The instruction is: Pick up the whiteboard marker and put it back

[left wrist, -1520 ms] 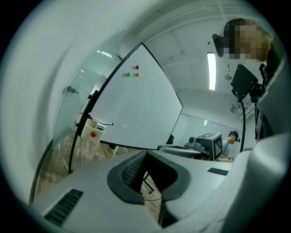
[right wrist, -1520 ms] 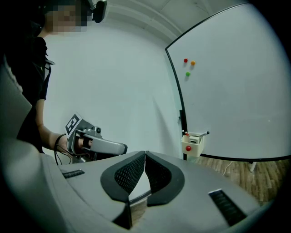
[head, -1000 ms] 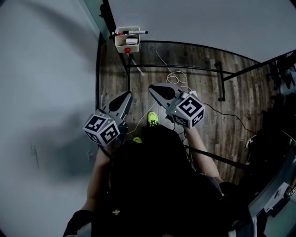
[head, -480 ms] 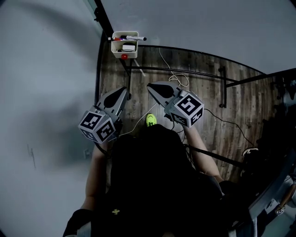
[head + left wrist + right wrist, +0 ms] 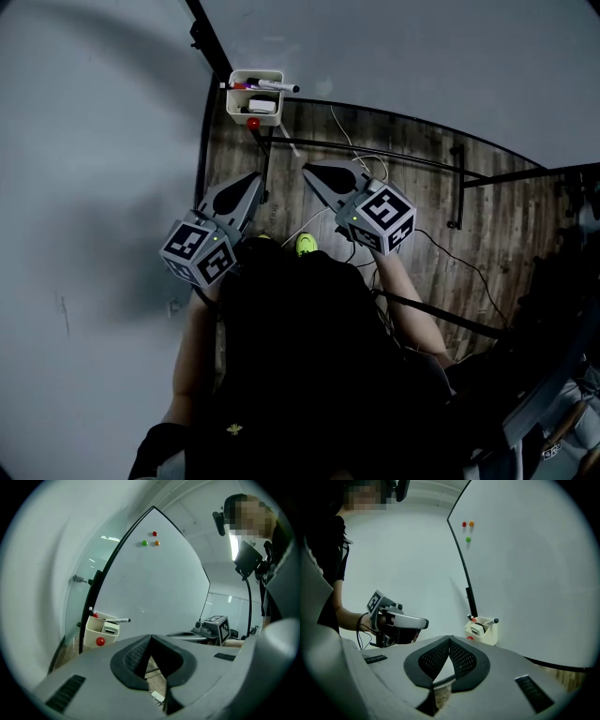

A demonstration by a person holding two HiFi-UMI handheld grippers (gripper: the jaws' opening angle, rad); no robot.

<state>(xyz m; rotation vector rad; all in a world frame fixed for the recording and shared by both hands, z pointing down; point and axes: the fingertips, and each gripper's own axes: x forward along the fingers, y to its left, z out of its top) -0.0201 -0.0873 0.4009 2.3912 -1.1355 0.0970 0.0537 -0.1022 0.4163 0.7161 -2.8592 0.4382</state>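
A black-capped whiteboard marker (image 5: 275, 86) lies across the top of a white holder (image 5: 253, 104) fixed at the whiteboard's lower corner. In the left gripper view the marker (image 5: 120, 620) and holder (image 5: 100, 633) sit ahead to the left. In the right gripper view the marker (image 5: 491, 622) and holder (image 5: 482, 632) show ahead to the right. My left gripper (image 5: 254, 179) and right gripper (image 5: 309, 170) point toward the holder, both well short of it. Each is shut, tips together, with nothing held: left (image 5: 151, 637), right (image 5: 450, 638).
The whiteboard (image 5: 422, 56) fills the far side, with three coloured magnets (image 5: 151, 538) high on it. Its black stand legs (image 5: 394, 157) and loose cables (image 5: 352, 159) lie on the wooden floor. A grey wall (image 5: 94, 187) runs along the left.
Both grippers have moved forward toward the whiteboard and its holder. Their jaws have stayed shut.
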